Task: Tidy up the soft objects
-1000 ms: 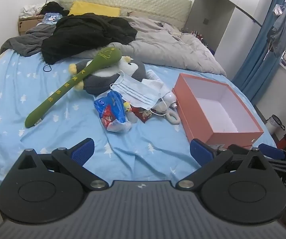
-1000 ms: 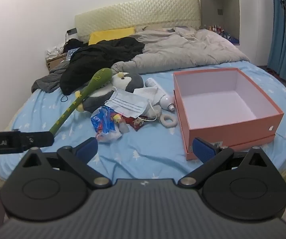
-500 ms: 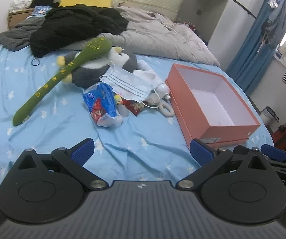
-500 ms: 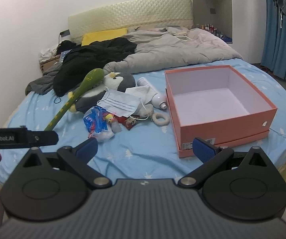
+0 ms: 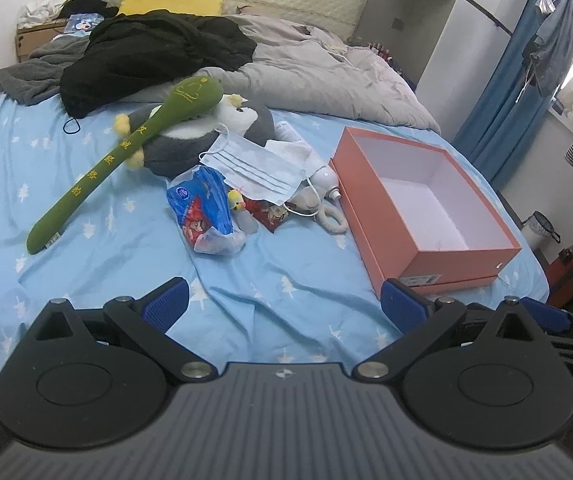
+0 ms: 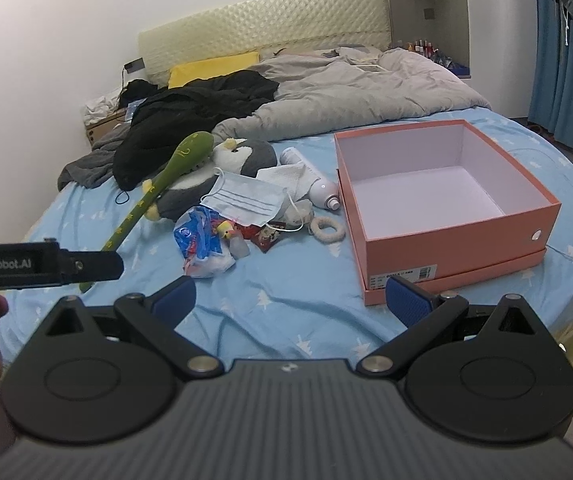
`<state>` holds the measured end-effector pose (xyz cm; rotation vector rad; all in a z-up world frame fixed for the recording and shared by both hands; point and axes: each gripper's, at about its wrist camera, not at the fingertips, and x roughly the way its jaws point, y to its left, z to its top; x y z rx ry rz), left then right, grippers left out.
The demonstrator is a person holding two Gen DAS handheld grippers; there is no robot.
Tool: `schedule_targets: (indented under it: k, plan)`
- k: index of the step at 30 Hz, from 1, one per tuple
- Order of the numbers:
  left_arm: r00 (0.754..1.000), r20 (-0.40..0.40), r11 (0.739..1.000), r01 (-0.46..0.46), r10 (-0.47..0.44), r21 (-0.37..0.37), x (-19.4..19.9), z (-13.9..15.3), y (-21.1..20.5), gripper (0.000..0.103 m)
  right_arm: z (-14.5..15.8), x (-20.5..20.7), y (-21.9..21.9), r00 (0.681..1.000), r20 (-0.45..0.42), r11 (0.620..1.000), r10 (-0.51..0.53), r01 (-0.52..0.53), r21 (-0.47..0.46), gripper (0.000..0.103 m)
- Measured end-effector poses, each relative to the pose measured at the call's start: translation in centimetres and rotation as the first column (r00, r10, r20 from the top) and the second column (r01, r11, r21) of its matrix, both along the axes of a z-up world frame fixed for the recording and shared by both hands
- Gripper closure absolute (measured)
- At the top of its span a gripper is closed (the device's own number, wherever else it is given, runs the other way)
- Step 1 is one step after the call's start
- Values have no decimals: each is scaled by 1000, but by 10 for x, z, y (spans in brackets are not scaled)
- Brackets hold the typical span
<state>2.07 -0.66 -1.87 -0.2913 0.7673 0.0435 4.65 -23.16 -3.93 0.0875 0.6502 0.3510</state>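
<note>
A pile of soft things lies mid-bed: a long green plush stick across a grey penguin plush, a blue face mask, a blue plastic bag, a small yellow chick toy, a white fluffy ring and a white bottle. An open, empty orange box stands to their right. My left gripper and right gripper are open and empty, above the bed's near edge.
A grey duvet, black clothes and a yellow pillow cover the far half of the bed. Blue curtains hang at the right. The left gripper's body shows at the left of the right wrist view.
Both grippers have pulled back and shifted slightly, so the pile and box look a little farther off. Nothing on the bed has moved. Both stay open.
</note>
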Motion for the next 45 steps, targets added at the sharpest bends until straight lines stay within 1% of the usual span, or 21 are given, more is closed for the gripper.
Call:
schedule_targets:
  k: [20, 25, 38, 45]
  plan:
    - [1000, -8, 1000, 2, -2, 4, 0, -3, -1, 0, -4, 2, -2, 1000, -15, 1000, -15, 15, -5, 0]
    - [1000, -9, 1000, 3, -3, 4, 1, -2, -1, 0, -4, 4, -4, 1000, -23, 1000, -18, 18, 10, 0]
    - [1000, -29, 1000, 1, -1, 7, 5, -5, 1, 0, -11, 8, -7, 999, -41, 1000, -25, 25, 5, 0]
    - [999, -49, 1000, 7, -7, 16, 12, -12, 1, 0, -15, 12, -7, 998, -50, 999, -41, 41, -3, 0]
